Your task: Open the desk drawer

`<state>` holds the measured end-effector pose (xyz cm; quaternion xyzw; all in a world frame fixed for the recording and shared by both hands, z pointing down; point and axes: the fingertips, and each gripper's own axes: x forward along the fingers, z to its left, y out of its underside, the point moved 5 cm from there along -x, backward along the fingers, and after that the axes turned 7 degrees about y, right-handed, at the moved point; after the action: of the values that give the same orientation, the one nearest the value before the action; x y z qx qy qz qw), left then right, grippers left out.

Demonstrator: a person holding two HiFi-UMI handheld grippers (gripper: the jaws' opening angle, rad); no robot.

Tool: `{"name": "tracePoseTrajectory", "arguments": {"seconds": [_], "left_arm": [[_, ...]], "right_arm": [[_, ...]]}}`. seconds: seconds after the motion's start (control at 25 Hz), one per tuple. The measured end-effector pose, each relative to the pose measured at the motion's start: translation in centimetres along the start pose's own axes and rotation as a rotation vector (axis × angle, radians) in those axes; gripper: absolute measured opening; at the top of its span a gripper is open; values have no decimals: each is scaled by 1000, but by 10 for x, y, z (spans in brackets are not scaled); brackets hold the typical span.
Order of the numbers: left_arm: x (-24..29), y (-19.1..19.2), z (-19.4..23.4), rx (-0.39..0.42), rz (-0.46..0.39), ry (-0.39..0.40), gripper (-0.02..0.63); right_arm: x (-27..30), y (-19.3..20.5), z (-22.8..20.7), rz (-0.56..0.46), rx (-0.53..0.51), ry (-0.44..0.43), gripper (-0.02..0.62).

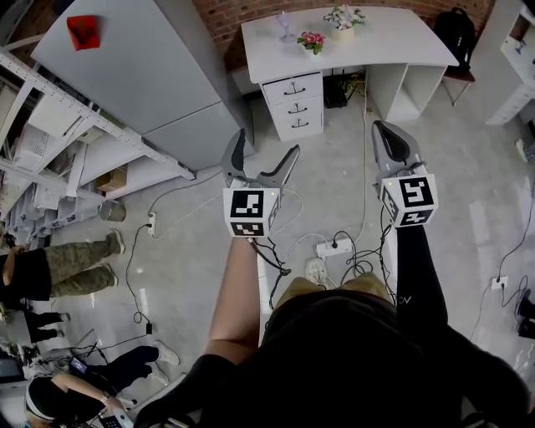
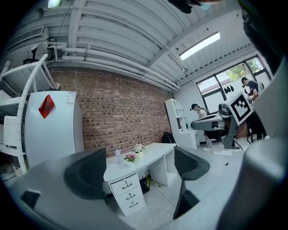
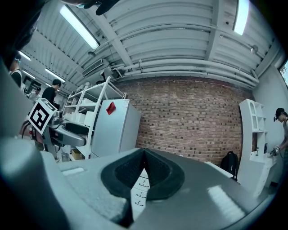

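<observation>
Behind the desk (image 1: 376,46), a brick wall (image 2: 121,112) across the back of the room. Left of the desk, a tall white cabinet (image 1: 142,75) with a red piece (image 1: 84,31) on its face. White desk, top mostly bare, open leg space under its right half. Under the desk's left end, a stack of three drawers (image 1: 296,105), each with a dark handle, all shut flush. Top drawer (image 1: 292,87) right beneath the desktop. Far left of the desk, past the cabinet, a person in camouflage trousers (image 1: 75,259). Beside the desk's right end, a black backpack (image 1: 456,29).

Well short of the desk, held up side by side over the floor and touching nothing:
- Left gripper (image 1: 267,144), jaws spread wide, with only a far view of the desk and drawers between them.
- Right gripper (image 1: 383,127), jaws pressed together at the tips, gripping nothing, with the drawers glimpsed through the slit below the pads.

On the floor well out in front of the desk, a white power strip (image 1: 333,247) among loose cables (image 1: 361,266). On the desktop near the wall, a pot of white flowers (image 1: 343,17). Just left of it, a smaller pot of pink flowers (image 1: 311,39) and a clear glass vase (image 1: 285,23).
</observation>
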<state>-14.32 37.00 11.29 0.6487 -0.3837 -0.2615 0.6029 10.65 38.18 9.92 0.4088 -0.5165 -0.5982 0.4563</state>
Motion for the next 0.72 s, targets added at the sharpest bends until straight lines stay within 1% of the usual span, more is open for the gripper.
{"name": "tracePoseTrajectory", "arguments": {"seconds": [0.12,0.36,0.52,0.72], "left_arm": [[8,0,12,8,-2,15,474],[22,-3,31,-9,-23,30,474],[29,-1,33,-37,-30,34,474],[44,1,37,-41,-26,59,474]], "right_arm": [[14,-6,3,-14,-5,19,0],[32,-13,6,-24,-24,33,0],[33,-9,3,-18,-32,40,0],[41,-7,-8,-14,-35,54,0]]}}
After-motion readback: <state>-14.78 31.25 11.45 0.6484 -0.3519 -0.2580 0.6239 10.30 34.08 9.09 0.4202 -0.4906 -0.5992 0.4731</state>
